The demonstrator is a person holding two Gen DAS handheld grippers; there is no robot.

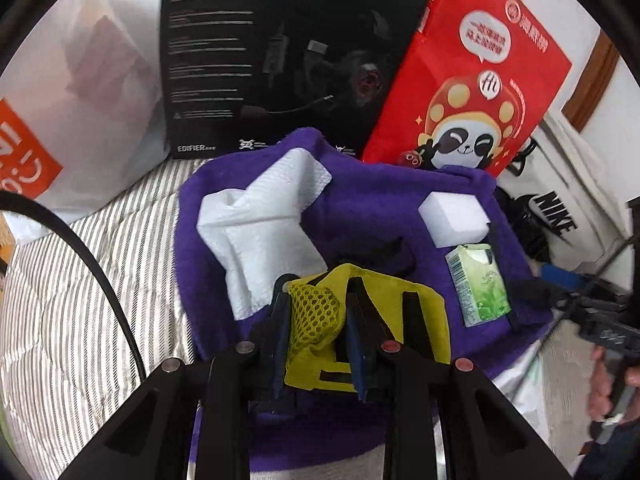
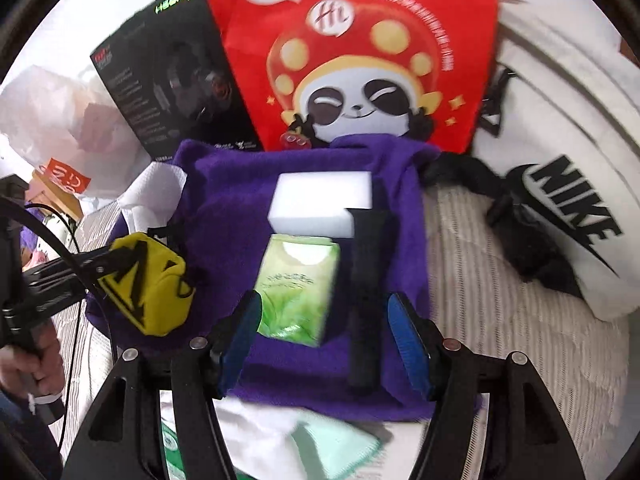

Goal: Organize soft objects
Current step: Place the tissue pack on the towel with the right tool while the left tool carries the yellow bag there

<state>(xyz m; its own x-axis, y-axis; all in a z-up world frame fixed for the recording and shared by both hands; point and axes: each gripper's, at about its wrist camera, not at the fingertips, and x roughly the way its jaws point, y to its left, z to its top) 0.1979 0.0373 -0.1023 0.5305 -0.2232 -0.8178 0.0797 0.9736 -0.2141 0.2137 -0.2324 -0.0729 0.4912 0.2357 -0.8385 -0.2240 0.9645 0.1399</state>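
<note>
A purple towel [image 1: 360, 216] [image 2: 224, 208] lies spread on the striped bedding. On it are a white paper towel [image 1: 260, 224], a white sponge block [image 1: 454, 216] [image 2: 320, 204], a green tissue pack [image 1: 478, 284] [image 2: 298, 284] and a black strap [image 2: 366, 296]. My left gripper [image 1: 316, 320] is shut on a yellow pouch with black straps [image 1: 360, 332] [image 2: 148, 288], held just above the towel's near edge. My right gripper [image 2: 324, 316] is open, low over the towel, with the tissue pack and strap between its blue pads [image 2: 408, 340].
A red panda bag [image 1: 472, 64] [image 2: 360, 52], a black headset box [image 1: 276, 56] [image 2: 168, 80] and a white plastic bag [image 1: 76, 92] stand behind the towel. A white Nike bag [image 2: 568, 168] lies right. A mint cloth [image 2: 336, 448] lies near my right gripper.
</note>
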